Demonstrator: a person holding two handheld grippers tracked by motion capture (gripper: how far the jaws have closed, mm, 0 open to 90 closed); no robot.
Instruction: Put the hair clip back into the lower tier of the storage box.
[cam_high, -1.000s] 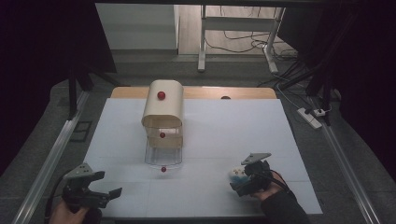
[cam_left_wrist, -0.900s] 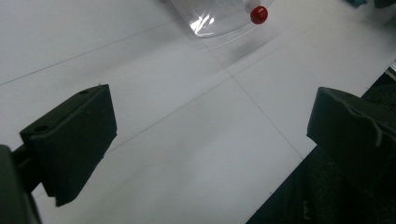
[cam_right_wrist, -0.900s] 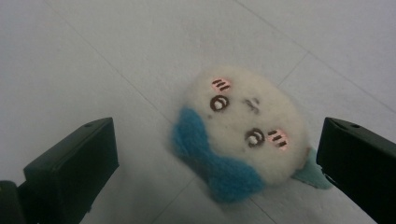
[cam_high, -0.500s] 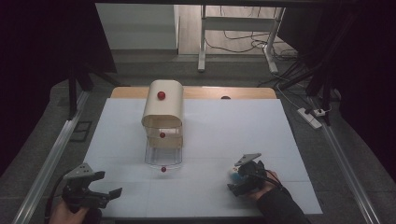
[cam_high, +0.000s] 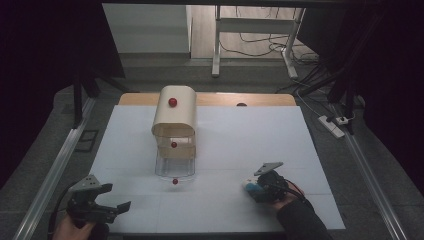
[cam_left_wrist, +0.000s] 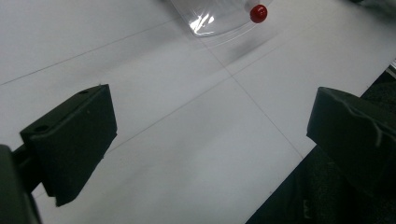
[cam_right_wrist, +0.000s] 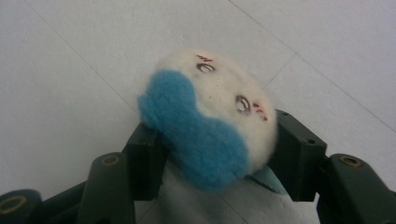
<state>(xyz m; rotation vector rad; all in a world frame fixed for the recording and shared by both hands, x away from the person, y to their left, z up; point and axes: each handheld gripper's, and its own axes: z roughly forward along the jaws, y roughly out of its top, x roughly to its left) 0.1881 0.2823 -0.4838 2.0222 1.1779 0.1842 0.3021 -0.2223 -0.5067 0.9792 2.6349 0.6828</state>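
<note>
Right claw (cam_high: 259, 187) has just been closing, and now its two black jaws pinch a small plush toy (cam_right_wrist: 210, 121) from either side, squeezing the soft body between the pads. In the right gripper view the toy sits right between the jaws: a white fuzzy face with tiny stitched eyes, a blue woolly patch bulging toward the camera, a pale blue bit tucked under the jaw on the right side of that view. Beneath the claw, the white worktop (cam_high: 240, 140), thin seam lines crossing it.

Left claw (cam_high: 107, 200), over by the near corner, stands spread wide with nothing between its jaws; in the left gripper view there is only bare white surface in the gap, and the worktop's edge runs under one jaw.

Largest thing out there: a tan domed box (cam_high: 174, 112), well beyond both claws, standing between them and closer to the left one's side. Below it, nearer the claws, a clear plastic drawer-like part (cam_high: 175, 165) juts out. Smallest: three red knobs, one on the dome (cam_high: 172, 102), one mid-front (cam_high: 173, 145), one at the clear front (cam_left_wrist: 258, 13), ahead of the left claw.
</note>
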